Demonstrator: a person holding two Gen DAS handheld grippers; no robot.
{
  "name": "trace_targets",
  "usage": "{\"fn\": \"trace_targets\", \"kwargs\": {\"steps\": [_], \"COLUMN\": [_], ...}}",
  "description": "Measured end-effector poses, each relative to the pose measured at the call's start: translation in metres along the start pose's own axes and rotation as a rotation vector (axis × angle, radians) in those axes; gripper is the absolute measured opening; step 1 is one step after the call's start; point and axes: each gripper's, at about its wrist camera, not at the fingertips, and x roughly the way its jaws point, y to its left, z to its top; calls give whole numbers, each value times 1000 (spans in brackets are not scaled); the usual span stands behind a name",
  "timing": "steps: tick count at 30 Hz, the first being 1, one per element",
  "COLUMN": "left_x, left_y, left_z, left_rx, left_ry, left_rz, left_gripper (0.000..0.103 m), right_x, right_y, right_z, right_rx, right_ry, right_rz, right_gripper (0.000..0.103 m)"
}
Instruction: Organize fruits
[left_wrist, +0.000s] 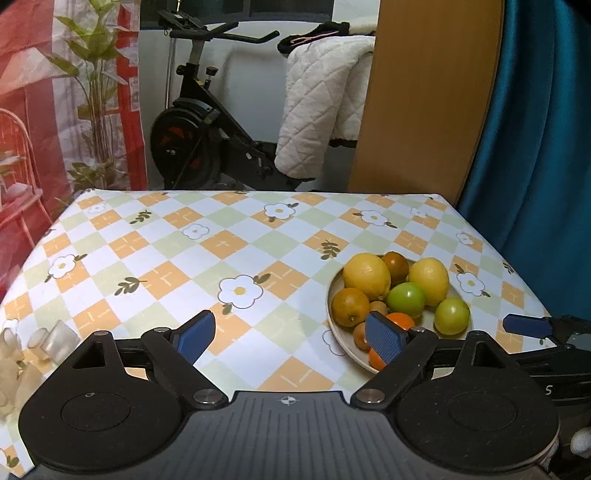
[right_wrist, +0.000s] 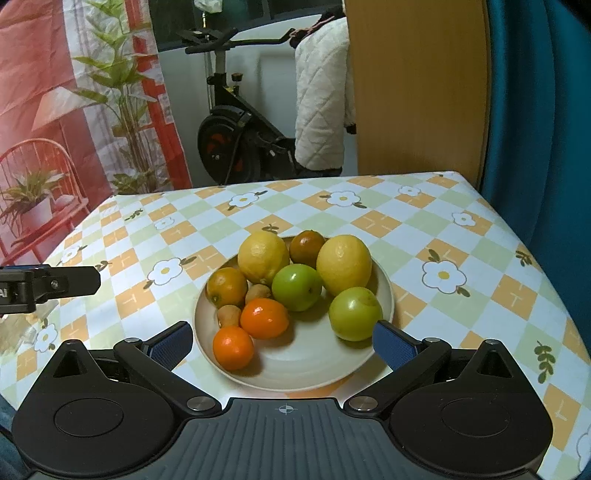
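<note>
Behind the table stands a black exercise bike (right_wrist: 236, 129) with a white quilted blanket (right_wrist: 321, 99) draped over it, a printed backdrop (right_wrist: 55, 92) of plants and a red chair at the left of the frame, a wooden panel (right_wrist: 417, 85) and a teal curtain (right_wrist: 535, 110) at the right. Covering the table is a checked tablecloth (right_wrist: 424, 229) in orange, pale green and white with white flowers.

On it, at the centre of the right wrist view, sits a round cream plate (right_wrist: 295, 369) heaped with fruit. At the back lie two large yellow lemons (right_wrist: 263, 256) with a small brownish-red fruit (right_wrist: 307, 248) between them. Before these sit two glossy green fruits (right_wrist: 297, 287), one central, one at the plate's right edge. A dull orange citrus (right_wrist: 226, 287) lies at the left, two small brown kiwis (right_wrist: 228, 315) beside it, and two bright oranges (right_wrist: 264, 318) nearest the camera.

Low in that view the right gripper (right_wrist: 282, 345) has its blue-padded fingers (right_wrist: 391, 345) spread wide either side of the plate's near part, holding nothing.

In the left wrist view the left gripper (left_wrist: 290, 336) is likewise spread and empty, over bare cloth, with the plate at the lower right of the frame behind its right finger. Some translucent whitish objects (left_wrist: 48, 341) lie at the lower left edge; what they are cannot be told.
</note>
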Motion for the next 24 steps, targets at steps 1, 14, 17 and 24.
{"fn": "trace_targets", "kwargs": {"steps": [1,14,17,24], "left_x": [0,4,3,3], "left_y": [0,4,5,6], "left_z": [0,-3,-4,-4], "left_rx": [-3,-25,-30,-37], "left_ry": [0,25,23,25], "left_rz": [0,3,5,10], "left_gripper": [90,93,93,93], "right_x": [0,0,0,2], "right_y": [1,7,8,9], "right_z": [0,2,2,1], "right_rx": [-1,-20,-21,-23], "right_ry": [-1,-2,-2,5], "right_rz": [0,-13,-15,-14], "right_gripper": [102,102,102,102]}}
